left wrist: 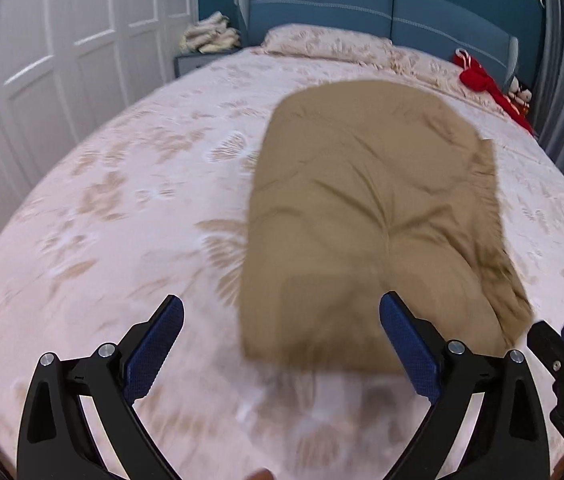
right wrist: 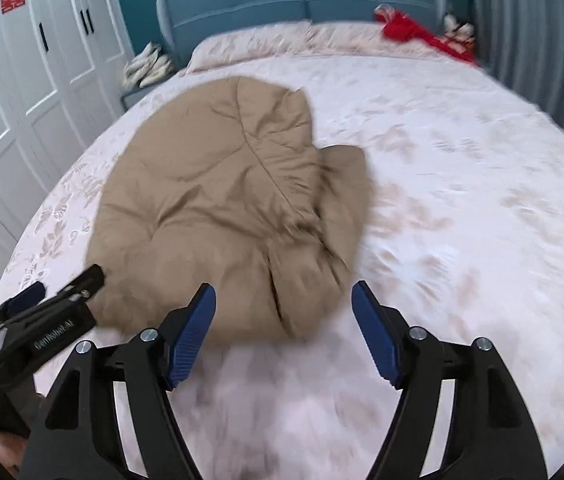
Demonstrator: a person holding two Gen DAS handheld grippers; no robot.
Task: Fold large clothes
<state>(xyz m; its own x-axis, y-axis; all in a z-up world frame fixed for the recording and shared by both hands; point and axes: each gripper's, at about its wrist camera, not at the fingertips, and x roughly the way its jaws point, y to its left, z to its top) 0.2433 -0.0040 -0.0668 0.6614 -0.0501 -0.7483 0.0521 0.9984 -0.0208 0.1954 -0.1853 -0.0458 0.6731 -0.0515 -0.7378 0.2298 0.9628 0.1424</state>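
coat [left wrist: 374, 216] – lay folded into a compact bundle mid-bed [left wrist: 121, 200] | left gripper [left wrist: 282, 344] – jaws apart, empty | right gripper [right wrist: 284, 332] – jaws apart, empty | little folding seemed left

Matt, puffy tan cloth coat [left wrist: 378, 216]

A pale leaf-patterned bed [left wrist: 129, 184] carries a folded tan garment [left wrist: 374, 216], pillows, and perhaps red clothing [left wrist: 482, 78]
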